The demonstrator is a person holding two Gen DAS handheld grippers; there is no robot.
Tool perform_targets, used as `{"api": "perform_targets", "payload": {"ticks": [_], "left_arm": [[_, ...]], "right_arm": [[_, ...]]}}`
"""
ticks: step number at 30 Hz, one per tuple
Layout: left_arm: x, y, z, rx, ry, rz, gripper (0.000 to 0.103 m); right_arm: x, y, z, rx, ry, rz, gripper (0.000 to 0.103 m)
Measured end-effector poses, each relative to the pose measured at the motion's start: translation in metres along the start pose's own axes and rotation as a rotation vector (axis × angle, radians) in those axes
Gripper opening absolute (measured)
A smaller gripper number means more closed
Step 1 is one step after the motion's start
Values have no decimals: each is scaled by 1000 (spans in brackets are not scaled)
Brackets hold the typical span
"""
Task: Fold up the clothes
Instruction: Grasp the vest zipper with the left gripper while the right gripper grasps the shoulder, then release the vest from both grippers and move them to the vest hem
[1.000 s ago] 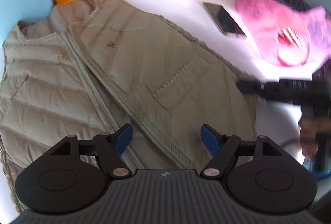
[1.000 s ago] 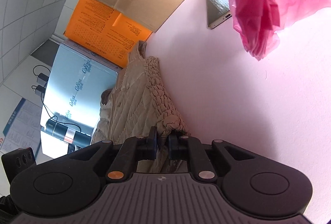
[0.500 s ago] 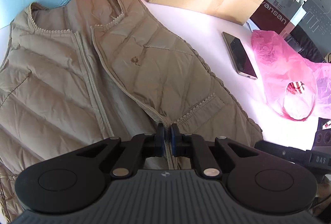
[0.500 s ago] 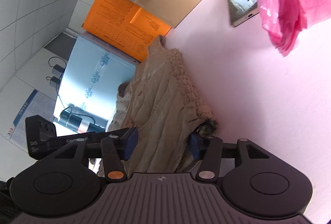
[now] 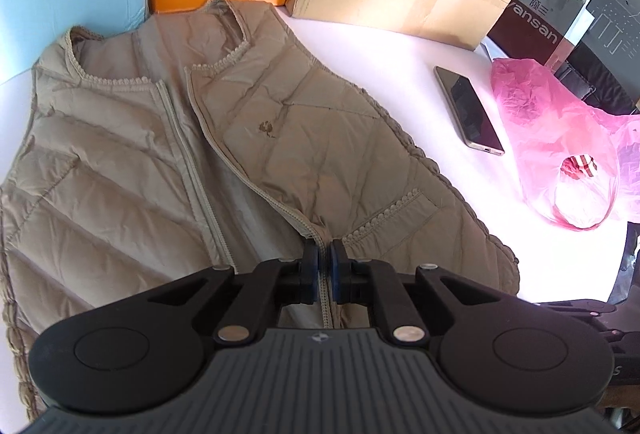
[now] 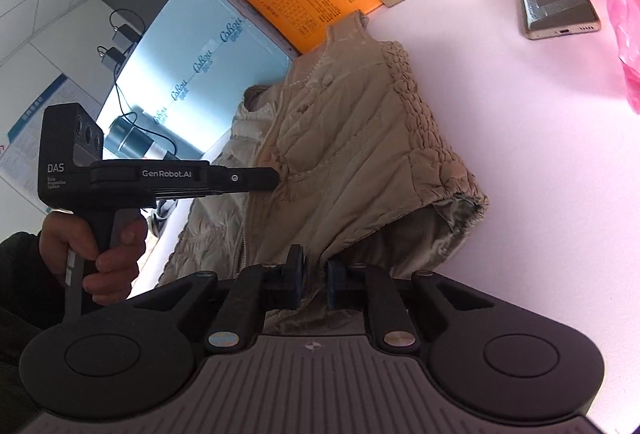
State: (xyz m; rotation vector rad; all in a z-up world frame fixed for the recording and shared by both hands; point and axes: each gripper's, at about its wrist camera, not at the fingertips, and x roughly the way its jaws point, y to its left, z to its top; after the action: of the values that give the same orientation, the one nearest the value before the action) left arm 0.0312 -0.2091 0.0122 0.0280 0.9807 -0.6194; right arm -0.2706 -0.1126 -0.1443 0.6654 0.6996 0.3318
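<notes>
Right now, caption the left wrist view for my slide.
Left gripper pinches the zipper edge of a beige quilted vest on a white table.

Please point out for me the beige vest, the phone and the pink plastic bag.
beige vest (image 5: 328, 137): left wrist view, quilted front panel.
phone (image 5: 468, 109): left wrist view, dark screen.
pink plastic bag (image 5: 560, 137): left wrist view, crumpled middle.

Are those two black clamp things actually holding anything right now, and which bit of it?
Both hold the beige vest. The left gripper pinches its zipper edge near the bottom; the right gripper grips the bottom hem of the same front panel, lifting it.
</notes>
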Motion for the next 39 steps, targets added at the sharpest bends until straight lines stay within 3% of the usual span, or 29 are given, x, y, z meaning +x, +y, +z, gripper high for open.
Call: {"api": "perform_targets", "payload": {"ticks": [5, 10, 13, 28, 37, 39], "left_arm": [[0, -9, -6, 94, 18, 84, 6], [7, -17, -14, 166, 39, 140, 6], [8, -18, -17, 186, 41, 155, 6], [-14, -18, -15, 169, 28, 134, 7], [-37, -13, -26, 164, 26, 142, 7], [-31, -12, -29, 197, 68, 151, 10]], "right_arm": [[-2, 5, 7, 8, 14, 42, 11], [11, -9, -2, 15, 101, -17, 11], [12, -17, -6, 46, 99, -10, 10], [-3, -1, 3, 35, 91, 51, 11], [-1, 6, -3, 44, 172, 118, 11], [-1, 9, -5, 47, 178, 138, 11]]}}
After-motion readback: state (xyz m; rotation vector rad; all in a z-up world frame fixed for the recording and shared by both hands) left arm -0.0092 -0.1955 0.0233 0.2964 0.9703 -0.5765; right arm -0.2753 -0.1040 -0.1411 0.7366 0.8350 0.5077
